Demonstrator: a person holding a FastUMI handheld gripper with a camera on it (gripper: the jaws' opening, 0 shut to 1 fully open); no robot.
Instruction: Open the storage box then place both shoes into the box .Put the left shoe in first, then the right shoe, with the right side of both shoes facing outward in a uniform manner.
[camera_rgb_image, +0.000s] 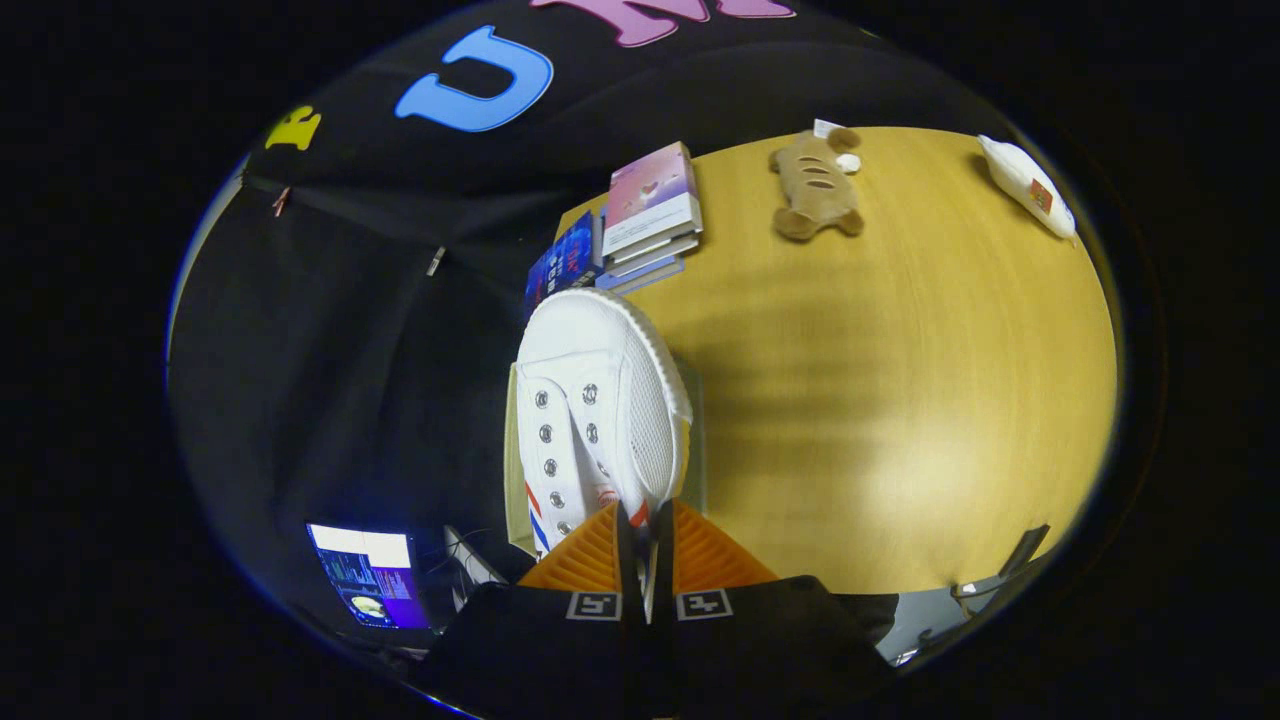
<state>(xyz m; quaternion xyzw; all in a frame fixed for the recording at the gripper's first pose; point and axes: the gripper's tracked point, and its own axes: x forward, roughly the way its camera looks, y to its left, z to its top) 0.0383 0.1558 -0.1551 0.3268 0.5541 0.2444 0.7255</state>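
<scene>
Over the pale wooden tabletop (900, 400) my gripper (645, 530) pinches the white canvas lace-up shoe (600, 400) by its heel rim, fingers nearly closed; that thin hold could let it twist free.

I see staged recording booth, not home: black cloth wall (330, 330) behind wooden table (900, 400). On table, book stack (650, 215), plush toy (815, 185) beside it, white packet (1030, 185) at far end. Lit monitor (370, 575) off table's near side.

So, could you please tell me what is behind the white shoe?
The hand-held gripper grips the white shoe; behind it shows a pale box edge, the rest covered.
</scene>
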